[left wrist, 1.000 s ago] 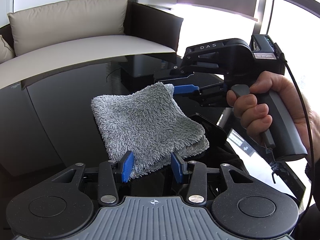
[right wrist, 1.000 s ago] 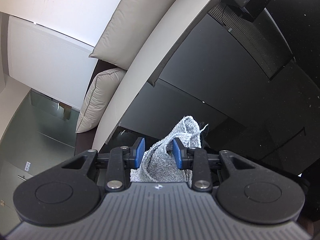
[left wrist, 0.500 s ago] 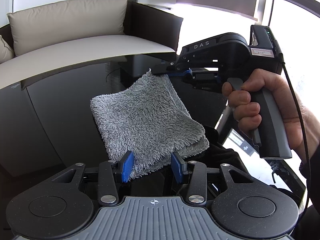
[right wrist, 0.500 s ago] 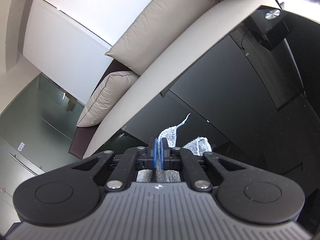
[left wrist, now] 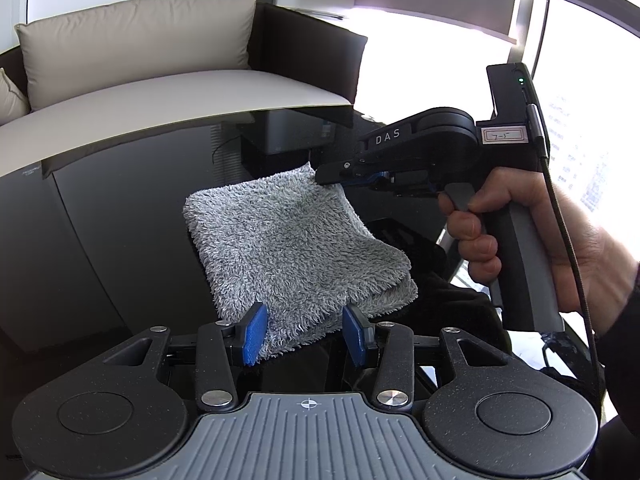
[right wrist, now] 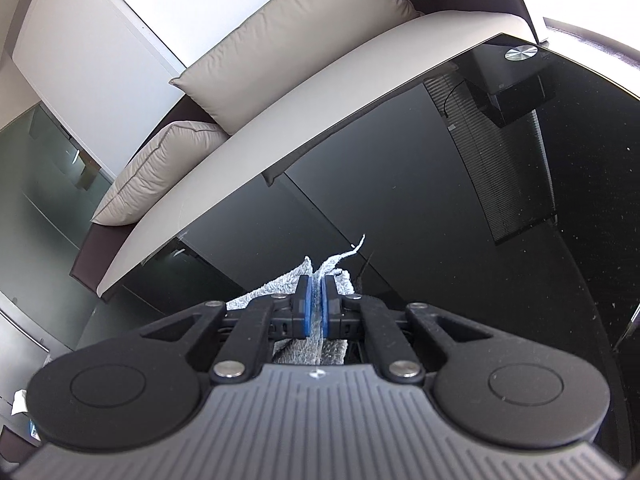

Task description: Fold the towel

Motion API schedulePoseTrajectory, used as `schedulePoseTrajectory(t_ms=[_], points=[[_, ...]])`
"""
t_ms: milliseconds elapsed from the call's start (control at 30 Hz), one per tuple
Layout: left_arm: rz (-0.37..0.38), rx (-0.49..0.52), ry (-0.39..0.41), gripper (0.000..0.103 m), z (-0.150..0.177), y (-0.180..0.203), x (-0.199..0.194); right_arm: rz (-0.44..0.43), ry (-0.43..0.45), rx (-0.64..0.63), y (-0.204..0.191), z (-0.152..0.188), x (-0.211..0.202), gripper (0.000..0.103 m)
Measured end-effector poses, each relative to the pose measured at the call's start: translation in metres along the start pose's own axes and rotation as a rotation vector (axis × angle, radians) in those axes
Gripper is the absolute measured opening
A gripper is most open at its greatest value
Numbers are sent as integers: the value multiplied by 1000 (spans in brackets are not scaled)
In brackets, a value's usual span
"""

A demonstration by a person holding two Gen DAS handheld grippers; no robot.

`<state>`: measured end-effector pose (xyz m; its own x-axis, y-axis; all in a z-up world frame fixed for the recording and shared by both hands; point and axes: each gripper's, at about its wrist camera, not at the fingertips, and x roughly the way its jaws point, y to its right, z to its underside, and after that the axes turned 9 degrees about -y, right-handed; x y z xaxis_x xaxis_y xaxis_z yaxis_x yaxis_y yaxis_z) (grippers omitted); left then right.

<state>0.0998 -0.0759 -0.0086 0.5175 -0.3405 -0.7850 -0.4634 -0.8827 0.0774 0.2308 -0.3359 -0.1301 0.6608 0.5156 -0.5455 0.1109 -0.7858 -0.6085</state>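
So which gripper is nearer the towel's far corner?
Right. The right gripper is shut on that corner of the towel; the left gripper sits open at the near edge.

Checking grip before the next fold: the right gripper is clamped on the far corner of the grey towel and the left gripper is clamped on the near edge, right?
Not quite: in the left wrist view the left gripper is open, its blue pads either side of the grey towel. The right gripper is clamped.
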Motion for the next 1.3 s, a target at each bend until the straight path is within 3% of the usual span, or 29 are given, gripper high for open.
schedulePoseTrajectory(t_ms=[67,133,300,367,433,500,533,633,867,1133,1300], points=[[-3,-5,5,42,0,-1,-1,18,17,-2,0,1,-2,13],[-7,-15,17,50,-1,-2,-4,29,32,-2,1,3,-6,27],[-32,-52,43,59,-2,-6,-9,58,35,-7,3,10,-13,32],[-53,-66,57,68,-3,-7,-10,61,40,-8,3,14,-19,36],[-79,-83,64,76,-1,-7,-11,71,52,-18,2,19,-27,54],[-93,-105,74,79,1,-9,-12,97,68,-36,-1,23,-35,65],[-104,-121,80,85,2,-11,-13,114,77,-52,-3,26,-39,71],[-155,-171,97,98,8,-14,-16,146,90,-87,-8,35,-47,78],[-208,-265,97,102,23,-22,-19,188,67,-144,-22,65,-62,85],[-228,-300,123,102,34,-20,-31,229,87,-187,-37,99,-85,102],[-236,-292,126,102,40,-14,-36,283,111,-193,-42,112,-95,102]])
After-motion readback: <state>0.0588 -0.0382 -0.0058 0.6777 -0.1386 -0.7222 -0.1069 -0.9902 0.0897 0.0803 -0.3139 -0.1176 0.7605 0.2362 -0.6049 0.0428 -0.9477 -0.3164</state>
